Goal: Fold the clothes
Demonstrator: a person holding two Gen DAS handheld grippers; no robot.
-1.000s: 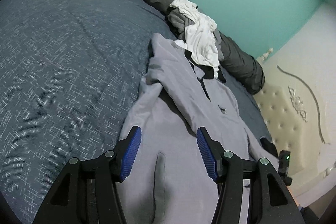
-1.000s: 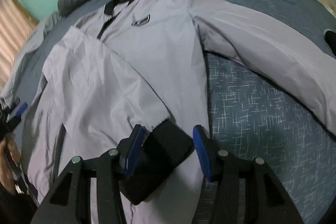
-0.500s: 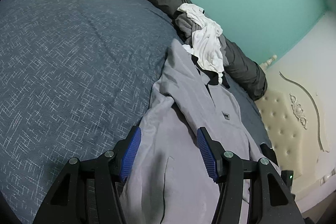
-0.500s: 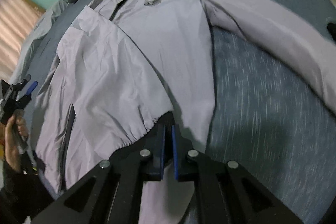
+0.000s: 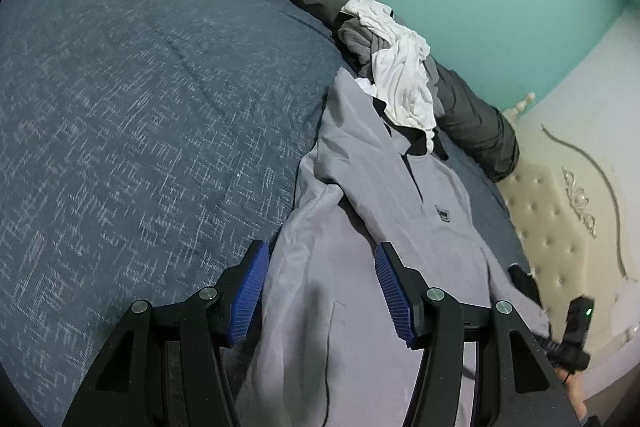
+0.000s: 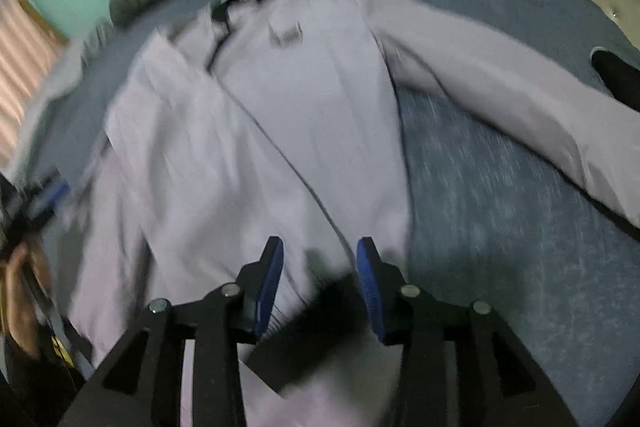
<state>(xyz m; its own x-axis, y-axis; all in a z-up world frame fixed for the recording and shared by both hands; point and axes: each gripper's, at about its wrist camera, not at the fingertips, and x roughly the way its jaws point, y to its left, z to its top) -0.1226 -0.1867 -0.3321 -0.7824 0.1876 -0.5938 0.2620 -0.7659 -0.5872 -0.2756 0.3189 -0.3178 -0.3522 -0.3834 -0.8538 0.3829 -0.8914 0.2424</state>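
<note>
**Grey jacket spread on the bed, both grippers apart above it**

A light grey jacket [image 5: 404, 227] lies front-up on the blue-grey bedspread [image 5: 140, 115], collar toward the far end, under a crumpled white garment [image 5: 404, 83]; one sleeve is folded across the body, the other [image 6: 500, 99] stretches out to the right, ending in a black cuff; a small dark chest badge [image 5: 442, 214] carries writing too small to read (in the right wrist view it is blurred); the left gripper [image 5: 318, 291] hovers over the near hem, fingers apart, nothing between them; the right gripper [image 6: 319, 279] has just been opening, its fingers apart with the folded sleeve's black cuff [image 6: 316, 327] between them, unpinched.
</note>
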